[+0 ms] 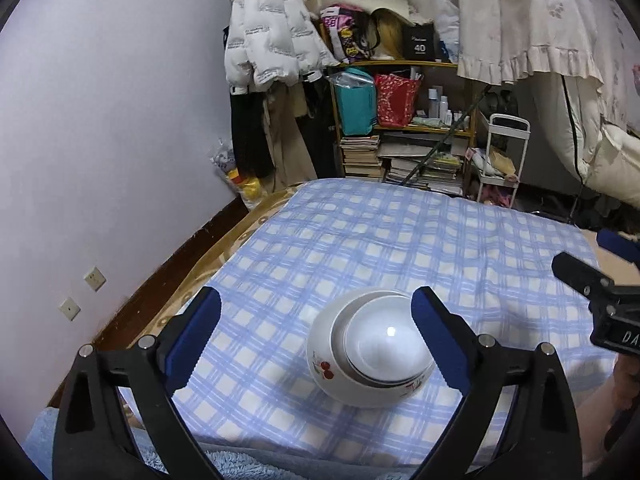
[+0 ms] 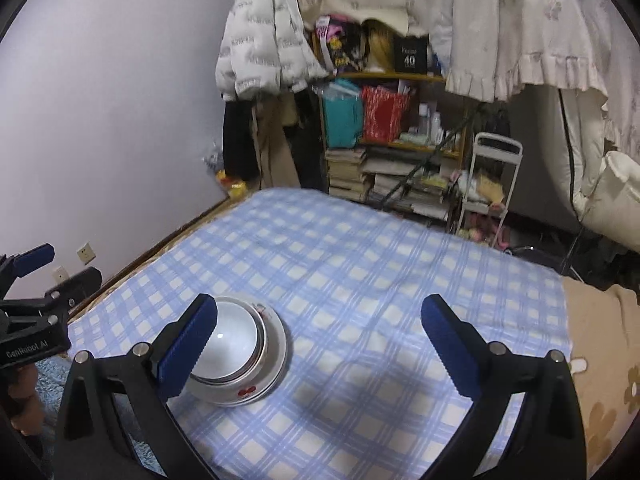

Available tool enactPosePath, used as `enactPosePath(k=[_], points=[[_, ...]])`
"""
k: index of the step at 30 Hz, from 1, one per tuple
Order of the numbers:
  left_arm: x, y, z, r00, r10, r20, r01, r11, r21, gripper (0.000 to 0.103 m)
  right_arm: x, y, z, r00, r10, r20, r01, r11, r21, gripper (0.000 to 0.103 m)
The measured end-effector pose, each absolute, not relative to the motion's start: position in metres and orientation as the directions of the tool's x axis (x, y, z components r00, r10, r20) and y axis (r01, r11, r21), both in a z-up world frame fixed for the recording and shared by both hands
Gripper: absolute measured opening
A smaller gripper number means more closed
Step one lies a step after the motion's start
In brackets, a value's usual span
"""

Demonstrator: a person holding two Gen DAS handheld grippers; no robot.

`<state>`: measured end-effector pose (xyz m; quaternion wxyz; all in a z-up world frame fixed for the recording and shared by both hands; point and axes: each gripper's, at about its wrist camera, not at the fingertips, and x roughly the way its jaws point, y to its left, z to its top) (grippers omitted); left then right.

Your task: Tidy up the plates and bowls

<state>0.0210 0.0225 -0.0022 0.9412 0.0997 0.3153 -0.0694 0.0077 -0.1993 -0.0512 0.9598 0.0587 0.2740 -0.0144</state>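
Observation:
A stack of nested white bowls (image 1: 372,360), the outer one printed with red cherries, stands on the blue checked cloth (image 1: 360,240). My left gripper (image 1: 316,308) is open above and just short of the stack, its blue pads clear of the rim on both sides. In the right wrist view the bowls (image 2: 240,352) sit at the lower left, partly behind the left fingertip (image 2: 192,340). My right gripper (image 2: 320,308) is open over bare cloth to the right of the stack, holding nothing. Each gripper shows at the edge of the other's view: right gripper (image 1: 592,254), left gripper (image 2: 60,268).
The lilac wall (image 1: 100,140) with sockets runs along the left of the bed. A cluttered bookshelf (image 1: 400,120), a hanging white jacket (image 1: 272,32) and a white cart (image 1: 504,152) stand beyond the far edge. A beige blanket (image 2: 600,340) lies at the right.

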Motion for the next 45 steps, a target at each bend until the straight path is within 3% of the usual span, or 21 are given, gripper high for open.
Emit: enactPosePath(k=[5, 23, 45], points=[[0.009, 0.027, -0.014, 0.801, -0.05, -0.597, 0.17, 0.974, 0.148, 0.095, -0.005, -0.198, -0.055, 0.884, -0.005, -0.467, 0.062, 0.992, 0.107, 0.103], [-0.009, 0.021, -0.022, 0.843, -0.002, -0.537, 0.137, 0.968, 0.212, 0.095, -0.022, -0.195, -0.056, 0.894, -0.025, -0.448, 0.069, 0.994, 0.083, 0.103], [0.0, 0.018, -0.028, 0.835, 0.029, -0.55, 0.13, 0.96, 0.247, 0.098, -0.01, -0.2, -0.064, 0.873, -0.01, -0.487, 0.06, 0.994, 0.086, 0.103]])
